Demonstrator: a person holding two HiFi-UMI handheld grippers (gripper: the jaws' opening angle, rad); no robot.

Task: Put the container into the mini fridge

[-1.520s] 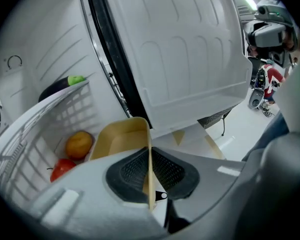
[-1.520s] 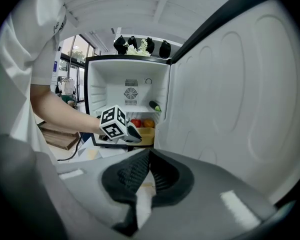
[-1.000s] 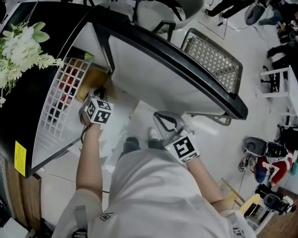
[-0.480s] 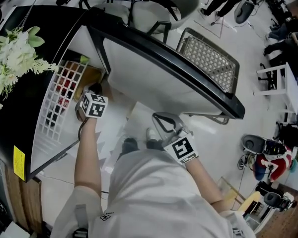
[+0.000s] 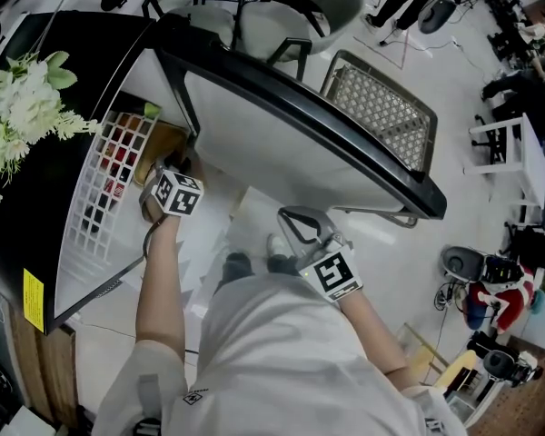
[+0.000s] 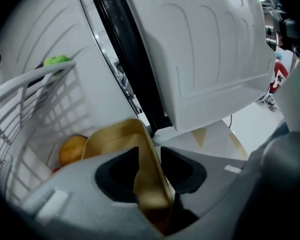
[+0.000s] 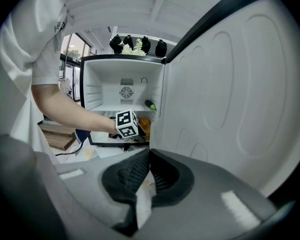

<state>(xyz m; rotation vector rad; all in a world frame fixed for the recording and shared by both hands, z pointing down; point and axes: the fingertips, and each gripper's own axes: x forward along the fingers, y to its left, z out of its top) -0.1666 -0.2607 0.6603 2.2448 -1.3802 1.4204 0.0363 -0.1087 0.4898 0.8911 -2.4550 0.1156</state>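
Observation:
The mini fridge [image 5: 82, 53] stands open, its white door [image 5: 291, 143] swung wide. A tan container [image 6: 117, 139] rests inside on the fridge's lower level, beside an orange fruit [image 6: 72, 149]. My left gripper [image 5: 174, 178] reaches into the fridge. Its jaws are opening, and the container's rim runs between the pads [image 6: 117, 171] without being pressed. In the right gripper view the left gripper [image 7: 127, 124] shows at the fridge's mouth, in front of the container [image 7: 144, 126]. My right gripper [image 5: 300, 221] hangs low outside the door, shut [image 7: 149, 154] and empty.
A white wire shelf [image 5: 109, 180] spans the fridge above the container, with a green item [image 6: 57, 60] at its far end. White flowers [image 5: 27, 107] lie on the fridge's top. A wire basket [image 5: 386, 112] and chairs [image 5: 282, 7] stand beyond the door.
The left gripper has pushed slightly deeper into the fridge with the container and then eased back a little. The right gripper has stayed where it was.

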